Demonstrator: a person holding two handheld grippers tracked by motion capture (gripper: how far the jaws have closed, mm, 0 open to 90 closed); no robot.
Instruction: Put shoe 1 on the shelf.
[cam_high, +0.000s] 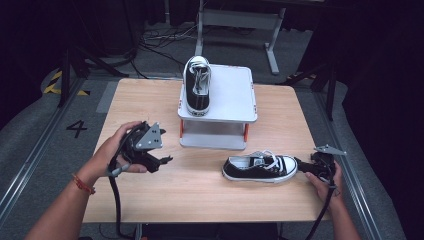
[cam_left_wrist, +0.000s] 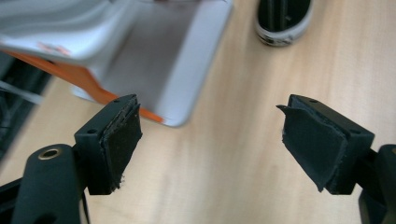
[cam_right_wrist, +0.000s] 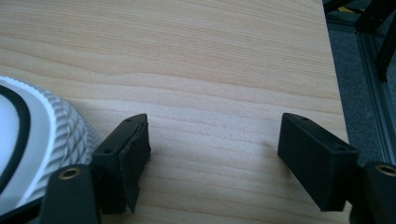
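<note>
A black sneaker with white laces stands on the left part of a white raised stand with orange legs. A second matching sneaker lies on the wooden table in front of the stand, its white toe to the right. My right gripper is open just right of that toe; the ribbed toe cap sits outside its left jaw, with bare wood between the jaws. My left gripper is open and empty, left of the stand's front corner, above bare table. One end of the table sneaker shows beyond it.
The table's right edge runs close to my right gripper, with grey floor and a metal rail beyond. The stand has a lower shelf under its top. Cables and a desk frame lie on the floor behind the table.
</note>
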